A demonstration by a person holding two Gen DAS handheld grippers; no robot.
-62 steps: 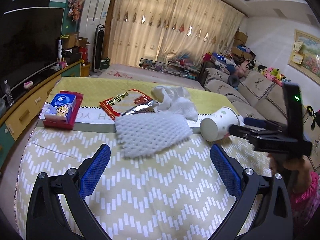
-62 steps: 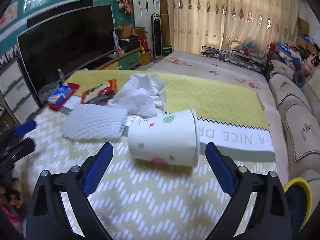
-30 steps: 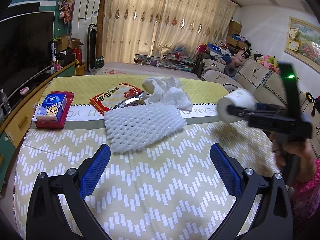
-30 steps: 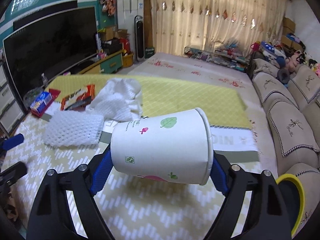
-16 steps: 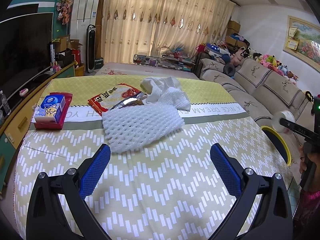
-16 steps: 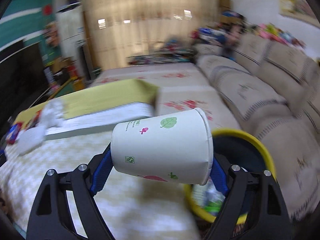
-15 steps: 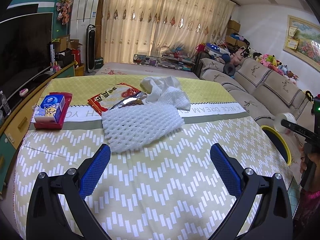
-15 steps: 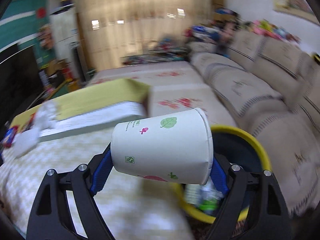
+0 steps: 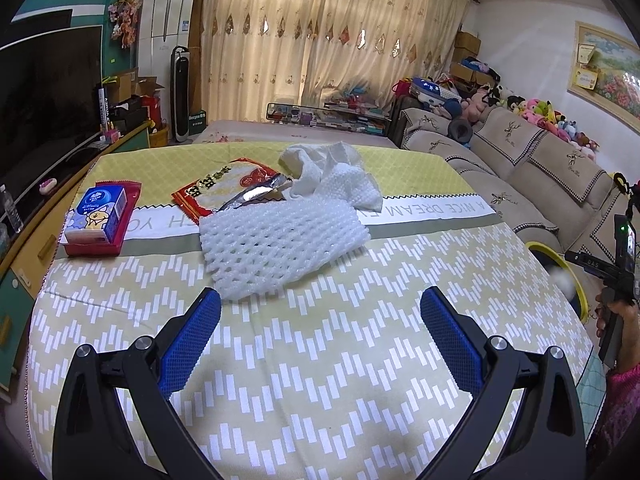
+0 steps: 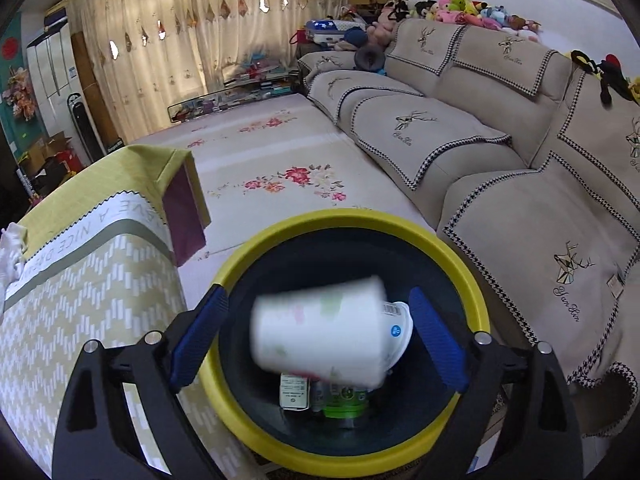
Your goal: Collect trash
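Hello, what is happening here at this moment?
A person is clearing trash off a table. The right tool is over the yellow bin; its jaws have just been opening, and the paper cup between them is blurred, apparently dropping in. The left tool hovers open near the foam net, with a wrapper and tissue behind.

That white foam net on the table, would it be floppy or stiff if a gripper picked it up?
The foam net is probably floppy: it lies slack with wavy edges on the table. Likely very light, being mostly holes. Its open mesh would probably squash between the pads, so it may sag but hardly slip.
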